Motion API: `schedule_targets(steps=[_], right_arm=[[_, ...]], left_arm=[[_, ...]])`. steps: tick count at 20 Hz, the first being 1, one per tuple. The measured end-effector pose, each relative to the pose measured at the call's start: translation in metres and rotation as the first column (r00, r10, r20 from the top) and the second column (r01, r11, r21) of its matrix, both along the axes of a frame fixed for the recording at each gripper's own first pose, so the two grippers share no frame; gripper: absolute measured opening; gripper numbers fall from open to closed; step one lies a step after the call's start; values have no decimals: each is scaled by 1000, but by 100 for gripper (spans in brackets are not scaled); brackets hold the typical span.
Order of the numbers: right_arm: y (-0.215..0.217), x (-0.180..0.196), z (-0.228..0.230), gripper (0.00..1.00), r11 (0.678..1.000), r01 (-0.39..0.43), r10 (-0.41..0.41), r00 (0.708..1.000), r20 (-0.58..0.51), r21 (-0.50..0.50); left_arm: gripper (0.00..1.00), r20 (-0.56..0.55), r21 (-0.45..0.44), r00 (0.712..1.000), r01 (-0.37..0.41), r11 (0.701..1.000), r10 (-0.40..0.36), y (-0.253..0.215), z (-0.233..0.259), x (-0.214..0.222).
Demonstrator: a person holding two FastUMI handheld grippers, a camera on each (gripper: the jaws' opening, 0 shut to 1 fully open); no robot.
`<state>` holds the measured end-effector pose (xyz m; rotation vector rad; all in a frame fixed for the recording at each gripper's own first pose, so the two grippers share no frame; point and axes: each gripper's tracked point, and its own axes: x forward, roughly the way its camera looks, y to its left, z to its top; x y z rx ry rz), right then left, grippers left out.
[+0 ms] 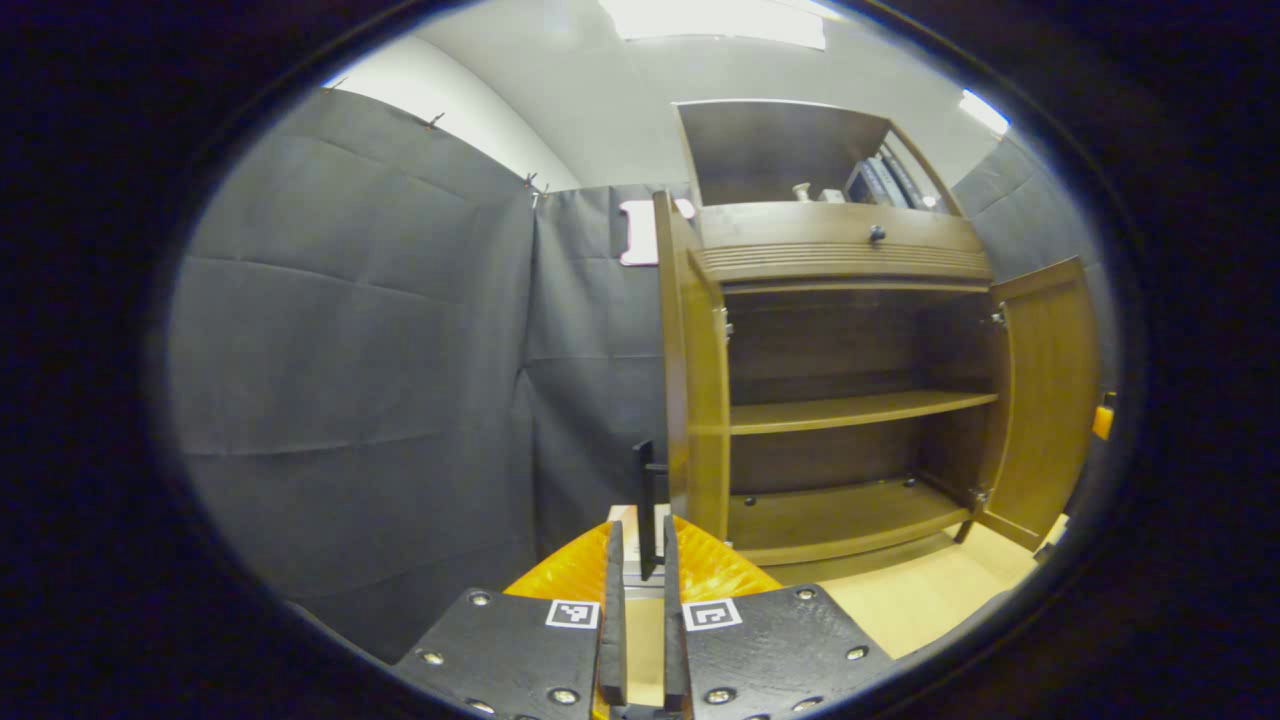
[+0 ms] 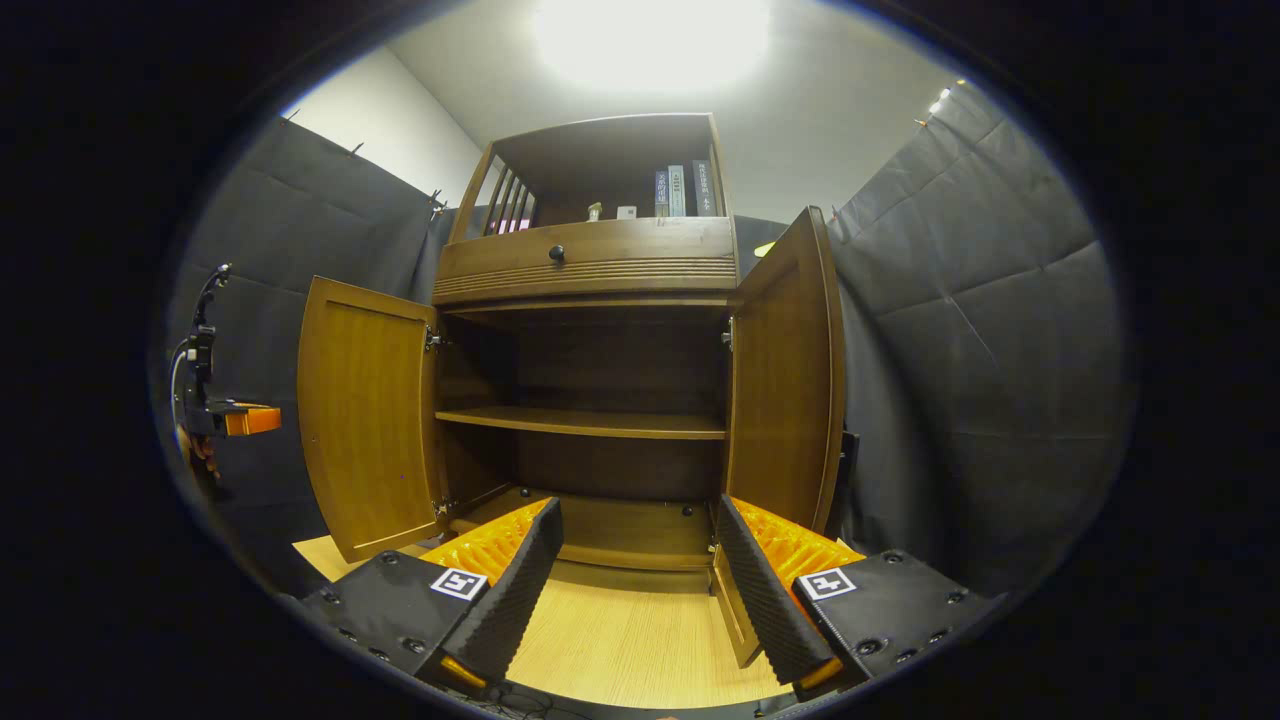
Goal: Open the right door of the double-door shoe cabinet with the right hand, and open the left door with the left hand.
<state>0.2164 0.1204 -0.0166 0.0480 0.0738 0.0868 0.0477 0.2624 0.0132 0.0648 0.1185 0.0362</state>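
left claw: nearly closed, narrow gap; a dark upright handle sits in line with that gap, at the outer edge of the left door. Whether both fingers press on it cannot be told.
right claw: spread wide, nothing held; bottom edge of the right door lies just inside its right finger, contact unclear.
cabinet: stands on a light wood floor, between black cloth walls.
doors: both swung out, long axes upright; shelf and interior exposed. Task judged essentially done.
key relation: left door edge-on, directly ahead of the left claw; right door ahead-right of the right claw. Each claw is nearer its own door.
next move (judged): release and withdraw along each claw's own axis.
hidden: right door handle behind the panel; left door face foreshortened; far-off gripper small, state not readable.
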Motion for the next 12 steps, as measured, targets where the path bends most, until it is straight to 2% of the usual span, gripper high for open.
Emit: schedule_targets(steps=[8,12], right_arm=[[-7,-17,14,95,1000,15,-15,1000,21,-8],[-7,-23,15,95,1000,18,-18,999,29,-9]], left_arm=[[16,35,-24,993,110,994,-110,-66,26,-58],[16,53,-5,993,103,995,-103,-83,28,-80]])
